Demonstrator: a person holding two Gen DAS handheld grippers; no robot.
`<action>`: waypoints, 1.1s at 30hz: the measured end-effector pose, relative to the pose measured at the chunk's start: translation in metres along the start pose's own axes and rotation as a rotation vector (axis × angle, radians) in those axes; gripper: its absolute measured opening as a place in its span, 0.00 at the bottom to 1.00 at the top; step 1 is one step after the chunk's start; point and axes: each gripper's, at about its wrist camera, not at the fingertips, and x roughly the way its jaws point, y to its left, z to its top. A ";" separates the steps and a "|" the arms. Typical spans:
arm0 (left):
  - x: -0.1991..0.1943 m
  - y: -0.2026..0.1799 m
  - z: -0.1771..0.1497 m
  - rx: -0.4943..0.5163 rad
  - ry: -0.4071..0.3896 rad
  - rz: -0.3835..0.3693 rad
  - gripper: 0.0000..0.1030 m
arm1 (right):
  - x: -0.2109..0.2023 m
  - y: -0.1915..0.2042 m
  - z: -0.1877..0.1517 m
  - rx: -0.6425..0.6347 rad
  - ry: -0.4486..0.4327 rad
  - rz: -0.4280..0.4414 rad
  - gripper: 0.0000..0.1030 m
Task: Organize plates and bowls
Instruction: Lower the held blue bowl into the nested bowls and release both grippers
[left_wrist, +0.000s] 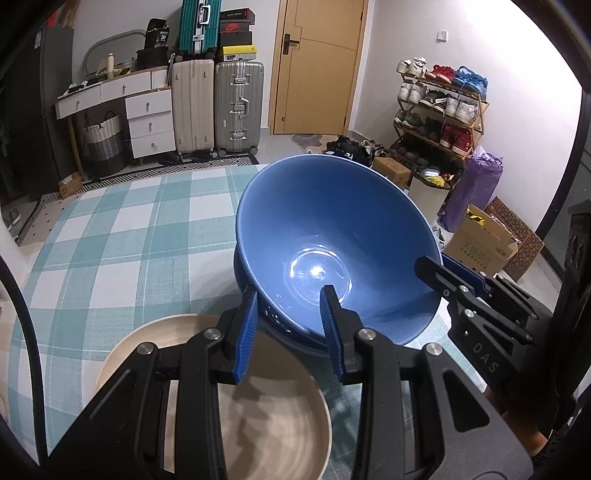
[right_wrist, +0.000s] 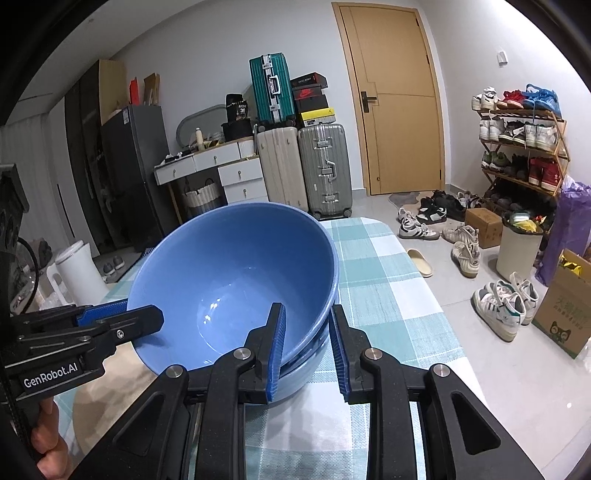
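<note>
Blue bowl (left_wrist: 332, 229) sits tilted in a lower bowl (right_wrist: 306, 363); left gripper (left_wrist: 290, 325) and right gripper (right_wrist: 308, 345) straddle its rim, apparently unclamped, probably to seat it.

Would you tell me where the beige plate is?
The round beige plate lies on the checked tablecloth, below the left gripper, beside the stacked blue bowls.

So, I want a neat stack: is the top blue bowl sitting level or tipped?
Tipped. The top bowl leans in the lower bowl, its rim higher at one side.
</note>
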 end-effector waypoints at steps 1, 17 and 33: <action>0.002 0.001 0.000 0.002 0.004 0.003 0.29 | 0.002 0.000 -0.001 -0.001 0.004 0.000 0.24; 0.025 0.007 0.001 0.003 0.029 0.021 0.30 | 0.011 0.003 -0.007 -0.033 0.024 -0.036 0.24; 0.042 0.024 0.001 0.001 0.053 0.045 0.38 | 0.012 -0.004 -0.008 -0.027 0.034 -0.012 0.41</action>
